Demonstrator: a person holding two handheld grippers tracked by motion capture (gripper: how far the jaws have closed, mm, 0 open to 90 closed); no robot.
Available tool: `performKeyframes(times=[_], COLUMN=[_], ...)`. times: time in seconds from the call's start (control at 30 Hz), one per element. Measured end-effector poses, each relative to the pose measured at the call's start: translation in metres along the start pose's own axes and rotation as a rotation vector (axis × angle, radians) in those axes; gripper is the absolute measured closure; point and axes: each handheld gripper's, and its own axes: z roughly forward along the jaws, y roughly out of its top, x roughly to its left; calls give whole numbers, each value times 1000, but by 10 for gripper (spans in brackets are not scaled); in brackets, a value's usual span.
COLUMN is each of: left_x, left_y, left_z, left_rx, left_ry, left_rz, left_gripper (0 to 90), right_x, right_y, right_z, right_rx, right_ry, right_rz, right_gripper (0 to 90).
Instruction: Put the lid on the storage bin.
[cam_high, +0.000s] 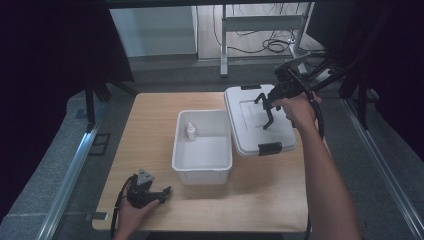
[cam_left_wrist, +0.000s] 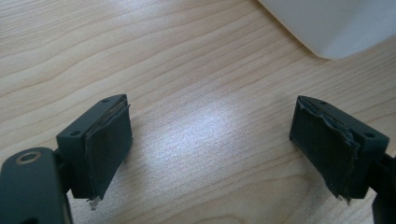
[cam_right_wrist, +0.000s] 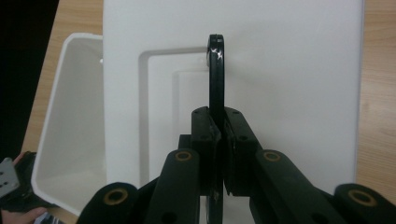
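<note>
Right gripper (cam_right_wrist: 217, 140) pinches the thin black carrying handle (cam_right_wrist: 215, 74) of the white plastic lid (cam_high: 260, 125), which sits beside the open white plastic bin (cam_high: 202, 147). Left gripper (cam_left_wrist: 210, 140) rests spread over the light wooden table (cam_left_wrist: 187, 70).

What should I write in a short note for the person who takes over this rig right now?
Right gripper: shut on the black handle of the white lid; the lid sits beside the box, at its right, on the table.
Left gripper: open, fingers apart over bare wood, resting near the table's front left, holding nothing.
White box: open, mid-table, with a small white bottle standing in its far left corner.
Done: the bottle is inside the box.
Left, probably: carry the lid over the box and close it; the left gripper could steady the box.
</note>
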Motion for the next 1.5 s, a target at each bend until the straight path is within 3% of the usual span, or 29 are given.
performKeyframes(times=[0.23, 0.57, 0.77, 0.9, 1.03, 1.2, 1.37, 1.5], left_x=[0, 0, 0, 0, 0, 0, 0, 0], left_y=[0, 0, 0, 0, 0, 0, 0, 0], left_z=[0, 0, 0, 0, 0, 0, 0, 0], left_rx=[-2, -3, -3, -2, -4, -3, -3, -3], left_ry=[1, 0, 0, 0, -1, -5, -7, -8], left_rz=[0, -1, -1, 2, 4, 7, 9, 9], left_gripper=[129, 129, 128, 128, 129, 129, 129, 129], right_x=[26, 45, 58, 70, 82, 101, 113, 117], right_y=[3, 4, 2, -1, -5, -8, -9, -12], right_z=[11, 11, 19, 33, 42, 46, 50, 55], right_rx=[22, 23, 27, 64, 74, 66, 74, 78], right_ry=[32, 31, 44, 56, 50, 41, 50, 57], right_rz=[-25, -26, 5, -2, 23, 43, 28, 54], right_gripper=[849, 849, 849, 849, 850, 850, 850, 850])
